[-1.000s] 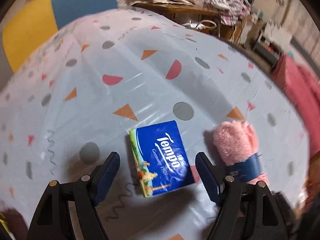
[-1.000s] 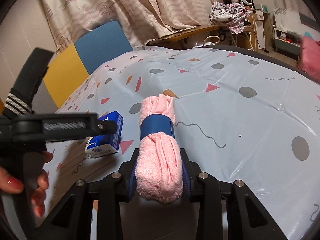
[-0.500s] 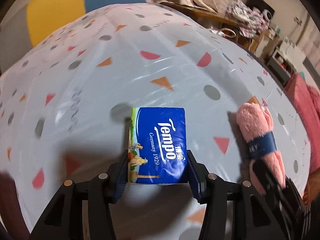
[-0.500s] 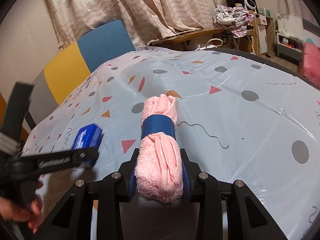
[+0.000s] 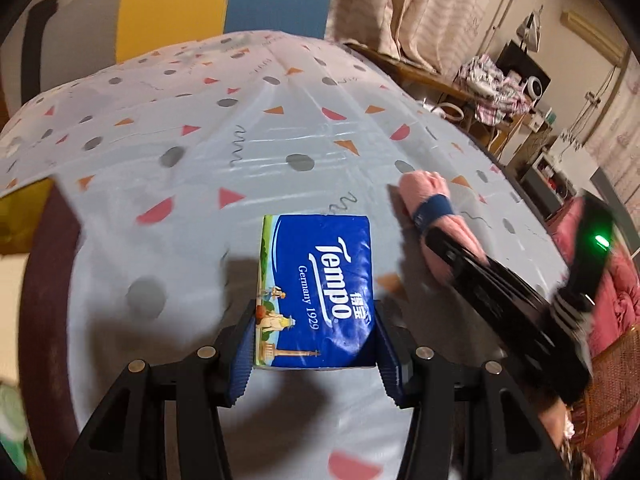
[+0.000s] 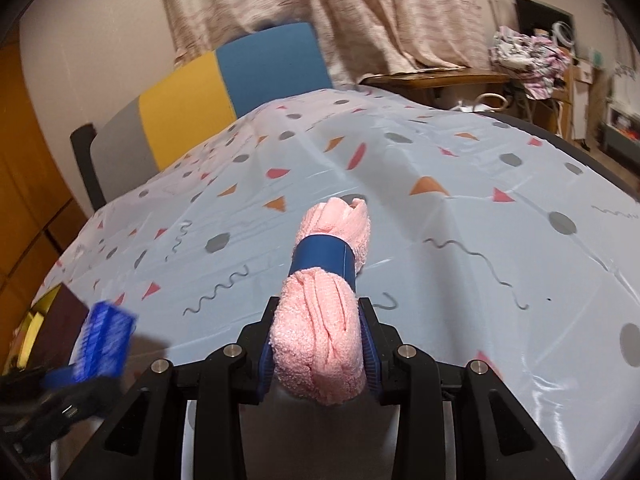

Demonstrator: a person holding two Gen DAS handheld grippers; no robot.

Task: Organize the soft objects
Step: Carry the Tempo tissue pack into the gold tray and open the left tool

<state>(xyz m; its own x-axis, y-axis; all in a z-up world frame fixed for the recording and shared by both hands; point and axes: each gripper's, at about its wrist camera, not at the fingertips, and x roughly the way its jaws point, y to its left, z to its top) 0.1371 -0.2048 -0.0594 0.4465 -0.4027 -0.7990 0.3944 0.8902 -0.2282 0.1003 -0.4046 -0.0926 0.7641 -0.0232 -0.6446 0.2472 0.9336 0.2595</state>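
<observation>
Tissue pack is light, squashy, film-wrapped and likely slippery; the left gripper pinches its near end across the short sides, raised over the tablecloth. Rolled pink towel is soft and compressible; the right gripper clamps its near end, pointing forward, low over the table.

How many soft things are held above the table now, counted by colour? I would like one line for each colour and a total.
Blue: 1, the tissue pack, held in the left gripper.
Pink: 1, the rolled towel with a blue band, held in the right gripper.
Total: 2
</observation>
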